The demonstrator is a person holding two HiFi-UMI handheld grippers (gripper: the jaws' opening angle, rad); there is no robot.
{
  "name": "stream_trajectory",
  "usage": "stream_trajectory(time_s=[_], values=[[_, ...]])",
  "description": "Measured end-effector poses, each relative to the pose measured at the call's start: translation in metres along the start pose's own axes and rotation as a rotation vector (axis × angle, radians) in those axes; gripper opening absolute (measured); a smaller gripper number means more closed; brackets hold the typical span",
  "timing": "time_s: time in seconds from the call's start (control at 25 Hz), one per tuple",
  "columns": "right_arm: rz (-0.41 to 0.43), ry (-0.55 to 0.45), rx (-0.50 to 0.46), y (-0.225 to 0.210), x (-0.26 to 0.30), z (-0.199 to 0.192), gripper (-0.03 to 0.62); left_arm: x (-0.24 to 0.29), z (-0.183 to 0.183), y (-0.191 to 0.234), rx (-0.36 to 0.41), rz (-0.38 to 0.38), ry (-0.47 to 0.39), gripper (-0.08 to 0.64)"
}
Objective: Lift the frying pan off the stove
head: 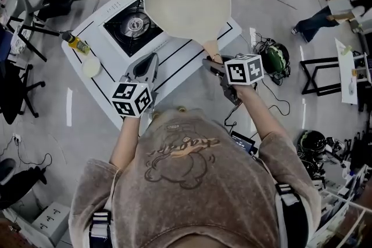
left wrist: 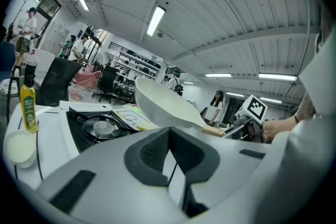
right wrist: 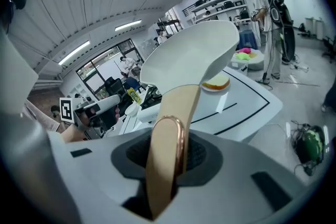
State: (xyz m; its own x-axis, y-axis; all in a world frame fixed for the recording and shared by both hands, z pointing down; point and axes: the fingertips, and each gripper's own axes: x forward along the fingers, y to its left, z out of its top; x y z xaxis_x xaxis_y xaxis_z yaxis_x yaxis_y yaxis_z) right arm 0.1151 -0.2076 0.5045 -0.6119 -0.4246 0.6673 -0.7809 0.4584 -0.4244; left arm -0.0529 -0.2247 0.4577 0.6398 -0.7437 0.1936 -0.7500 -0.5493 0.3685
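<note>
In the right gripper view, the jaws of my right gripper point(right wrist: 173, 160) are squeezed onto the tan handle point(right wrist: 170, 134) of the frying pan point(right wrist: 189, 57). The handle runs up between them, and the cream pan sticks out in the air, tipped on its side. Behind it a small plate point(right wrist: 216, 83) with some food sits on the white table point(right wrist: 252, 99).

In the left gripper view, the jaws of my left gripper point(left wrist: 169, 134) are pressed together with nothing in them. Past them the frying pan point(left wrist: 163, 107) hangs above the table, up and to the right of the black stove point(left wrist: 100, 126). A yellow bottle point(left wrist: 28, 105) and a small white bowl point(left wrist: 20, 145) stand at the left.

In the head view, the frying pan point(head: 187, 0) is up in the air, just right of the stove point(head: 132, 26). My right gripper point(head: 214, 64) has its handle. My left gripper point(head: 145, 64) is over the near edge of the table point(head: 174, 61), apart from the pan.
</note>
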Motion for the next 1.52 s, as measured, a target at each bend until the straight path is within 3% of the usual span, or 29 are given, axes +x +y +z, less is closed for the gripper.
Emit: stream_trajectory(time_s=[0.76,1.52], values=[[-0.121,-0.040,0.203,-0.042,-0.039,-0.078,0.104,0.029,-0.023,-0.051,0.043,-0.120,0.069,0.008],[-0.132,-0.056,0.274,-0.050,-0.050,-0.089,0.104,0.035,-0.032,-0.066,0.063,-0.152,0.102,0.008]])
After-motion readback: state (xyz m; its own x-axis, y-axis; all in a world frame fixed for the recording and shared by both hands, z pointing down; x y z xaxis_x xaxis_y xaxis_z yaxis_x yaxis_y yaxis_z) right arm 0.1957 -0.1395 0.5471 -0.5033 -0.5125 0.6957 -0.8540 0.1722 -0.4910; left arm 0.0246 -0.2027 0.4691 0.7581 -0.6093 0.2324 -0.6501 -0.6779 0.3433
